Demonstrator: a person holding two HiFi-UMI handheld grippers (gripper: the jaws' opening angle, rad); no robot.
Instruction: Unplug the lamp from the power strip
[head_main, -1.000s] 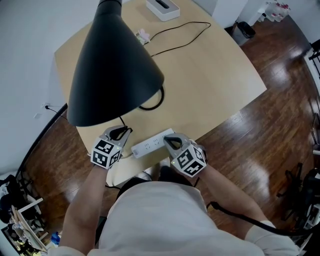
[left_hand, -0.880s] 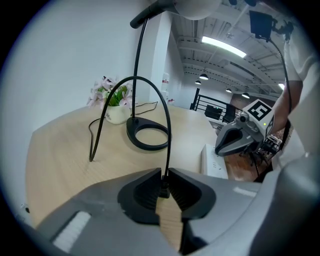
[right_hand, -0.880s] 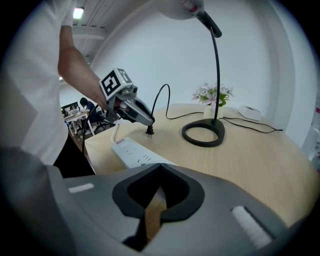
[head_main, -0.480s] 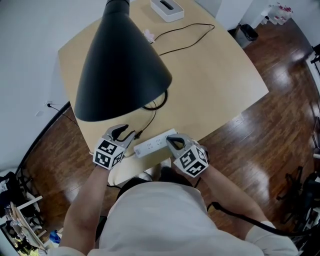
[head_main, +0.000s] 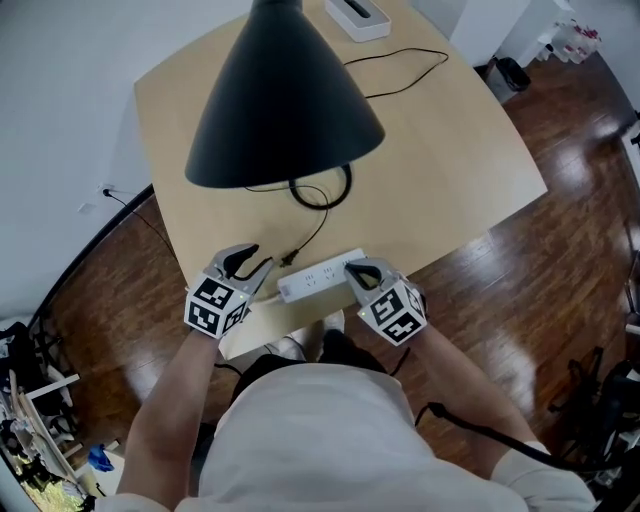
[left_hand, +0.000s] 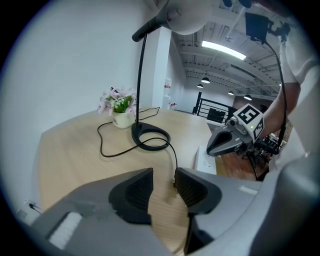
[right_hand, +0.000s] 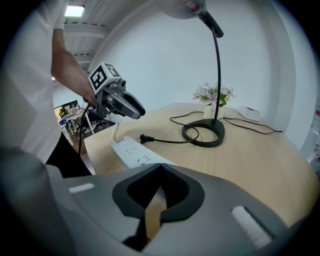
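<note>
The black lamp (head_main: 285, 100) stands on the wooden table (head_main: 450, 150), its ring base (head_main: 320, 185) behind the white power strip (head_main: 320, 277). Its black plug (head_main: 288, 260) lies loose on the table beside the strip's left end, out of any socket. My left gripper (head_main: 245, 262) is just left of the plug. Its jaws are opening, and the plug (left_hand: 175, 182) shows past the right pad without being pressed. My right gripper (head_main: 365, 272) is shut and empty, its tip over the strip's right end. From there I see the strip (right_hand: 135, 152), plug (right_hand: 145, 138) and left gripper (right_hand: 127, 106).
A small pot of pink flowers (left_hand: 120, 112) sits near the lamp base (left_hand: 150, 137). A white box (head_main: 358, 12) and a second black cord (head_main: 400, 70) lie at the table's far side. The table's near edge is right under both grippers, with wood floor (head_main: 560, 250) below.
The left gripper's jaws have gone from shut to open and let go of the plug, which now lies on the table. The right gripper has stayed shut on the strip's end.
</note>
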